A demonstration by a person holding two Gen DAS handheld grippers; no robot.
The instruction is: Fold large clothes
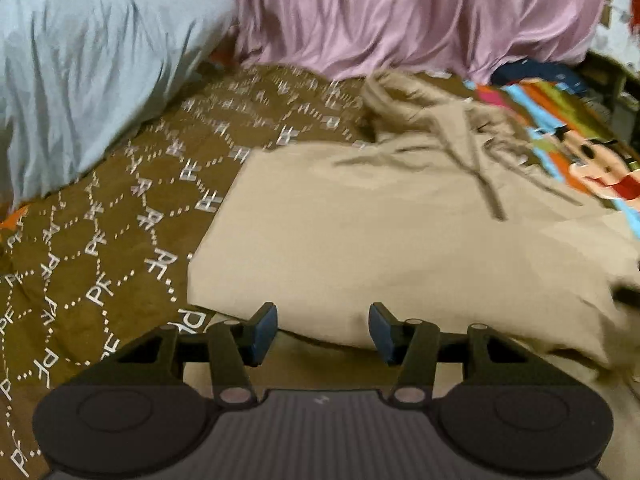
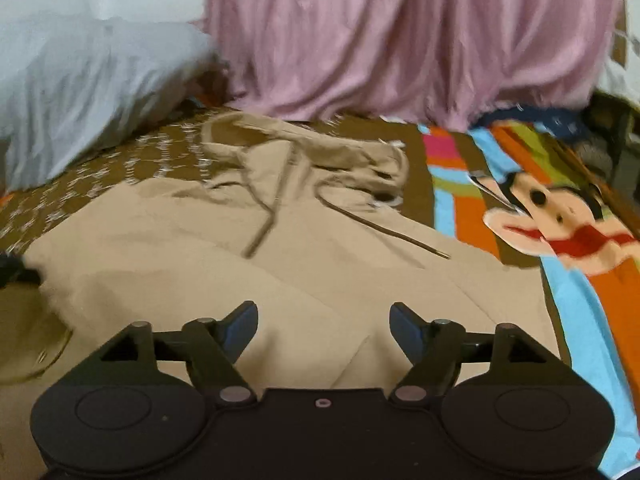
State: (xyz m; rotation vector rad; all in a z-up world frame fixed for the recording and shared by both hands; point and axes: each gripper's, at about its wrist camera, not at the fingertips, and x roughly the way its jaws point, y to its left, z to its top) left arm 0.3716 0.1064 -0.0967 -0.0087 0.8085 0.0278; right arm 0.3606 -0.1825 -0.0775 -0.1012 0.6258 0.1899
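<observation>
A bed fills the scene, covered by a brown blanket printed with white dotted hexagons and letters. At its far edge hangs a pink curtain. A grey pillow lies at the far left corner, and a bright cartoon sheet runs along the right edge.

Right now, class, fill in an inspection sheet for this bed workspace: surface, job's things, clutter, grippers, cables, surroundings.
Surface: brown bedspread with white lettering, bright cartoon-print blanket on one side.
Job's things: beige drawstring hoodie spread flat, hood at the far end.
Clutter: grey pillow beside the hoodie.
Grippers: left gripper open and empty over the hoodie's near edge; right gripper open, empty.
Cables: nothing seen.
Surroundings: pink pleated curtain behind the bed.
</observation>
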